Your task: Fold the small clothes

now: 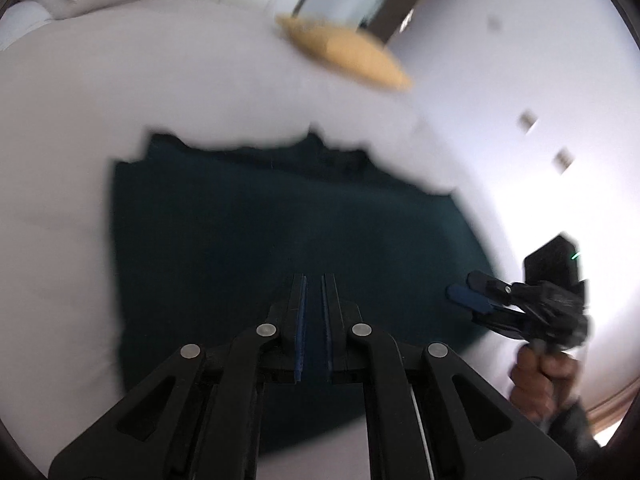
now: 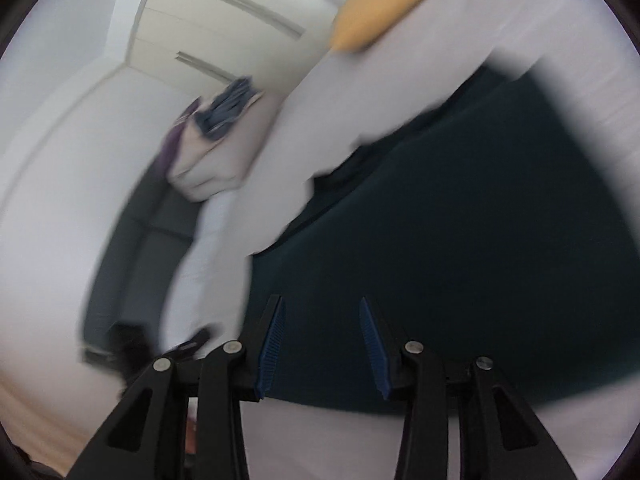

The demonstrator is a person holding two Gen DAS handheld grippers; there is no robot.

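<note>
A dark teal garment (image 1: 280,232) lies spread flat on the white bed (image 1: 72,128), with a folded edge along its far side. My left gripper (image 1: 314,280) hovers over its near part, shut with nothing between the pads. In the left wrist view my right gripper (image 1: 465,286) is at the garment's right edge, held by a hand (image 1: 536,376). In the right wrist view, blurred, the right gripper (image 2: 321,304) stands open above the garment (image 2: 460,220), and no cloth is between its fingers.
A yellow pillow (image 1: 348,54) (image 2: 380,4) lies at the far edge of the bed. Folded bedding with a pile of blue and purple clothes (image 2: 228,108) sits further off, before a white wardrobe (image 2: 224,20). Dark flooring (image 2: 140,240) runs beside the bed.
</note>
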